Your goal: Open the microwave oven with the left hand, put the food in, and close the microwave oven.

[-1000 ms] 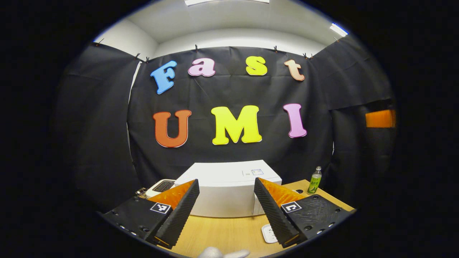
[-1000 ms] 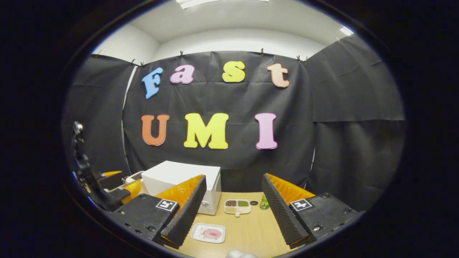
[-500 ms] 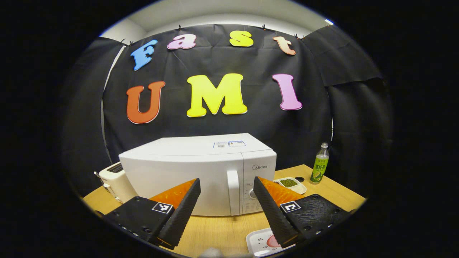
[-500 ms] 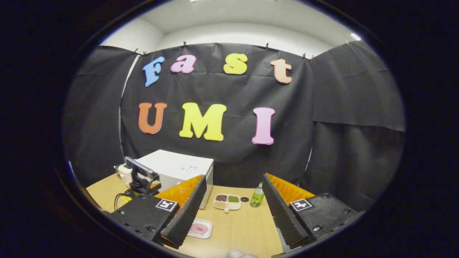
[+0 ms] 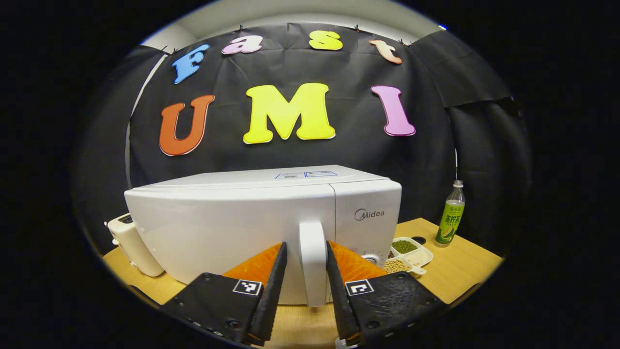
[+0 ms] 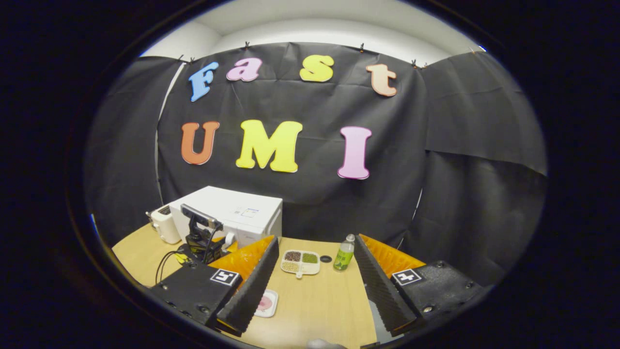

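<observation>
Microwave handle (image 5: 312, 261) between left gripper (image 5: 306, 286) fingers, door closed

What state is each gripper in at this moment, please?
Left gripper: around the microwave door handle; grip cannot be told.
Right gripper: open, holding nothing.

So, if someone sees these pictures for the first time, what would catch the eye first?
Probably the white microwave, large in the left gripper view, with its door closed. The left gripper has one of its fingers on each side of the upright door handle; whether they press it is unclear. In the right gripper view, the right gripper hangs open over the wooden table.
</observation>
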